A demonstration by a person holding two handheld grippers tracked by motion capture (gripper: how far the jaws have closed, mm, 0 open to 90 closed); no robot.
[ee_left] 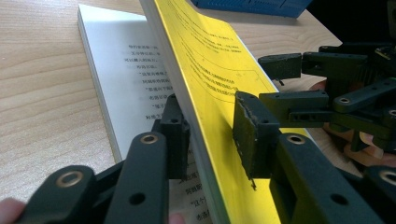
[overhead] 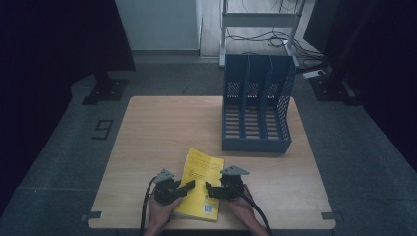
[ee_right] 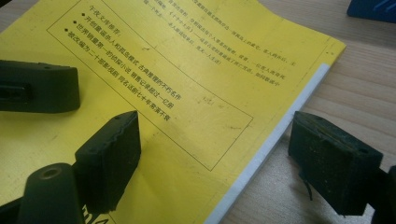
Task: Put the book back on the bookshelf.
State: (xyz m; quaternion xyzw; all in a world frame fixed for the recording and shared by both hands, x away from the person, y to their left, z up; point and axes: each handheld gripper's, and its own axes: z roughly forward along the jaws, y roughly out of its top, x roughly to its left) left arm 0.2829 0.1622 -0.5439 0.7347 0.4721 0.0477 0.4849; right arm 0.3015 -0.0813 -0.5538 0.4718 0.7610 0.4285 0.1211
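A yellow paperback book (overhead: 200,182) lies near the table's front edge, between my two grippers. My left gripper (ee_left: 210,135) is shut on a lifted wedge of the book. One pad sits under the raised pages and the other on the yellow cover (ee_left: 210,60). A white printed page (ee_left: 126,70) lies exposed below. My right gripper (ee_right: 222,158) stands open across the book's right edge (ee_right: 275,140), with one pad over the cover and the other over bare wood. In the high view the left gripper (overhead: 189,187) and right gripper (overhead: 209,189) face each other over the book.
A blue slotted file rack (overhead: 255,105) with three compartments stands at the table's back right. The wooden tabletop (overhead: 162,128) stretches bare to the left and behind the book. Cables trail from both grippers over the front edge.
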